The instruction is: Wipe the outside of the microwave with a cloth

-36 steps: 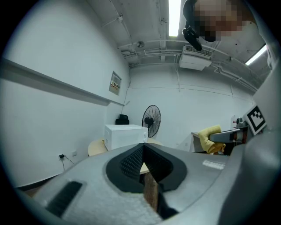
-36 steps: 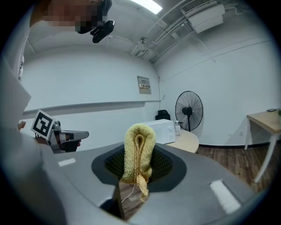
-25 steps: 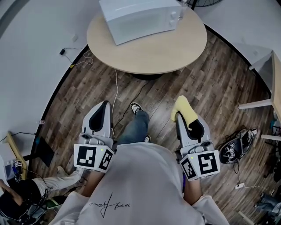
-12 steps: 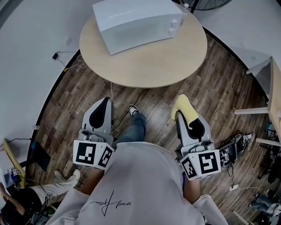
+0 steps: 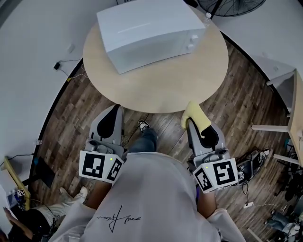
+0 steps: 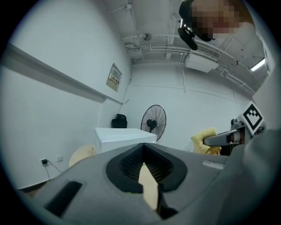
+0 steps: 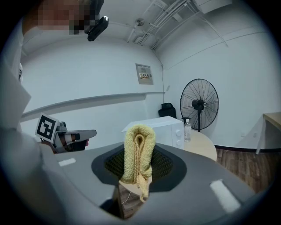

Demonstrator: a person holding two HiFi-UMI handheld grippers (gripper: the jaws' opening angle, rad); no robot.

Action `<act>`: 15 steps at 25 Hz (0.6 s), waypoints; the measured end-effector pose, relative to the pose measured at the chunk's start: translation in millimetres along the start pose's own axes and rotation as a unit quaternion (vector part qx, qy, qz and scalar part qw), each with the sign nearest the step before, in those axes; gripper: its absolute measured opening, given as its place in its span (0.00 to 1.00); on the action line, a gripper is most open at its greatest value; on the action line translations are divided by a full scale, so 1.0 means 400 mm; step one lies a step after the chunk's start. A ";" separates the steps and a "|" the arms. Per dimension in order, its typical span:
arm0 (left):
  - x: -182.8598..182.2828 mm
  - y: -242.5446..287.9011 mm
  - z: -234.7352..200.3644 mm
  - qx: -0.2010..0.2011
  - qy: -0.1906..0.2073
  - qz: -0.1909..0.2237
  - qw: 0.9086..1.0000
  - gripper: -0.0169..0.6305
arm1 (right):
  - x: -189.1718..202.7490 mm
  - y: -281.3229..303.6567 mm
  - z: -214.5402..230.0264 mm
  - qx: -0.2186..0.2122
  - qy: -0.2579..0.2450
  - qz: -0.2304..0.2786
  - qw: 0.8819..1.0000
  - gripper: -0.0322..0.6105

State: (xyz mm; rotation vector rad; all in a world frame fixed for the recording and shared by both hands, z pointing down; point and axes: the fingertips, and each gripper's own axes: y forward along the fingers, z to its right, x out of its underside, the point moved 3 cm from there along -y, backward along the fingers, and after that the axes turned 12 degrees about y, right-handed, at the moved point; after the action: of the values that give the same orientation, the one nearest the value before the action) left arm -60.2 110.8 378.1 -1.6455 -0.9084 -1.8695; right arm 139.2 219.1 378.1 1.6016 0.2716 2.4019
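Observation:
A white microwave [image 5: 147,33] stands on the round beige table [image 5: 161,90] ahead of me; it also shows in the left gripper view [image 6: 125,136] and the right gripper view [image 7: 158,129]. My right gripper [image 5: 193,122] is shut on a folded yellow cloth [image 5: 195,116], which sticks up between its jaws [image 7: 138,151] just short of the table's near edge. My left gripper [image 5: 110,124] is shut with nothing in it [image 6: 143,151] and is held level with the right one, over the wooden floor. Neither gripper touches the microwave.
A clear bottle [image 5: 207,16] stands on the table beside the microwave's right end. A black fan [image 5: 232,5] stands behind the table. Cables [image 5: 71,71] lie on the floor at the left. Another table [image 5: 297,108] is at the right, and a person [image 5: 28,222] sits at the lower left.
The table and microwave have come nearer and lower in the head view as I stepped forward. Both grippers keep their pose, and the cloth stays in the right one.

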 end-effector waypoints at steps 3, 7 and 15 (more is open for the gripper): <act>-0.015 0.060 -0.035 0.000 0.002 0.004 1.000 0.01 | -0.034 0.065 0.012 -0.003 -0.002 -0.002 1.000 0.25; -0.035 0.121 -0.088 -0.005 -0.003 0.017 1.000 0.01 | -0.072 0.142 0.028 -0.007 -0.005 -0.005 1.000 0.25; -0.073 0.204 -0.165 -0.023 0.012 0.025 0.999 0.01 | -0.146 0.284 0.047 -0.016 -0.027 -0.013 0.999 0.25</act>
State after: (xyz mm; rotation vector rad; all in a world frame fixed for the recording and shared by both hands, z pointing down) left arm -39.7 5.6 359.0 -1.6545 -0.8132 -1.8846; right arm 167.2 93.8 366.4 1.6352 0.2408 2.3281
